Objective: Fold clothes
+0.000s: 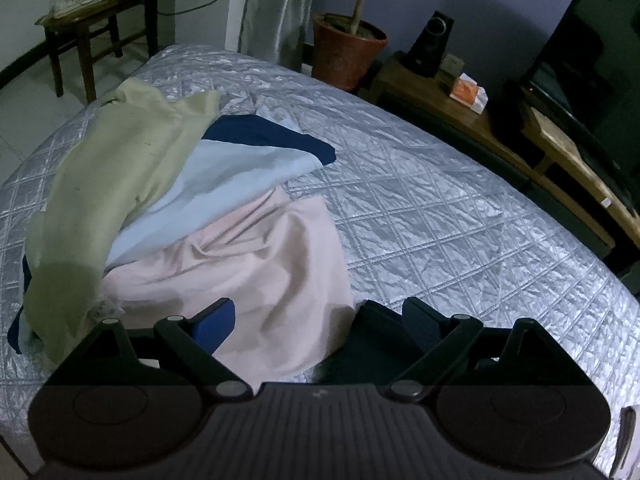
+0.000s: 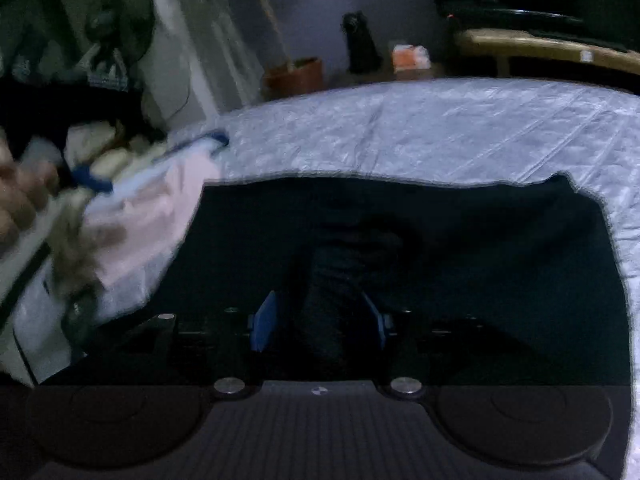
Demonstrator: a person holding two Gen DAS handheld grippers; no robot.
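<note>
The dark cloth (image 2: 400,248) lies spread flat on the bed (image 2: 440,128), right in front of the right tool (image 2: 320,320). Its long side runs across the view, from left to right. A raised fold of the dark cloth sits between the right tool's two blue fingers (image 2: 265,320). The picture is dim and blurry, so I cannot tell if the fingers squeeze it.

The left tool (image 1: 316,324) stands open and holds nothing. The pink cloth (image 1: 256,264) lies under it, at the near end of the pile of clothes (image 1: 168,184). The dark cloth starts just to its right.

So the right tool is nearer to the dark cloth. I think it should lift the near edge and fold it away, toward the far edge.
</note>
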